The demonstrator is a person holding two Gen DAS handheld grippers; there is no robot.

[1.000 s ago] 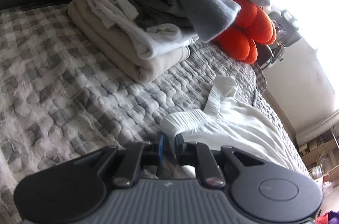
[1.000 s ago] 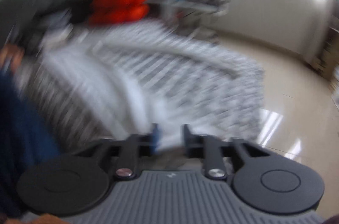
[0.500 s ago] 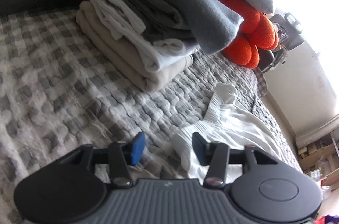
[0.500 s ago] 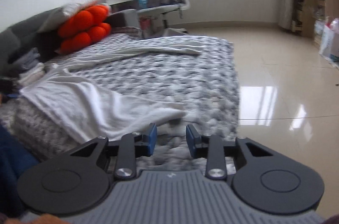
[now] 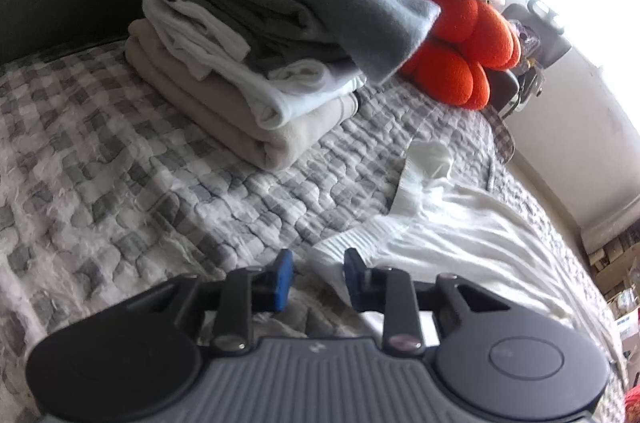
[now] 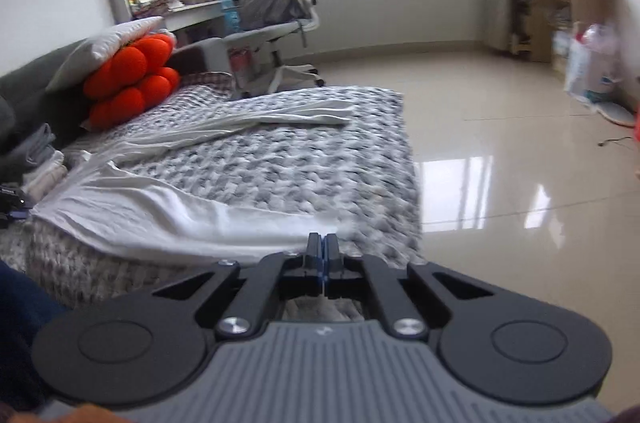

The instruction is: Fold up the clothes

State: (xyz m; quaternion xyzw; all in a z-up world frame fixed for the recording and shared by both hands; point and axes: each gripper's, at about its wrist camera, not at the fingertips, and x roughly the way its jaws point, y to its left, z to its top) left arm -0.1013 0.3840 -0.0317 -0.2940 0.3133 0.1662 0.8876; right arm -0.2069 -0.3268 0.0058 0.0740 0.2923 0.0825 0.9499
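Though shut pad to pad at the near hem of the white garment [image 6: 160, 215], spread along the quilted bed [image 6: 300, 159], may hold nothing in the right gripper [image 6: 322, 251] (blur hides the pinch). Would then lift away empty and skew the fold. Left gripper [image 5: 318, 277]: part open astride the ribbed cuff [image 5: 344, 243], not yet pressing. Could drag the cuff if pulled early. Against half a second back: left just narrowed from wide, right just closed from a clear gap.
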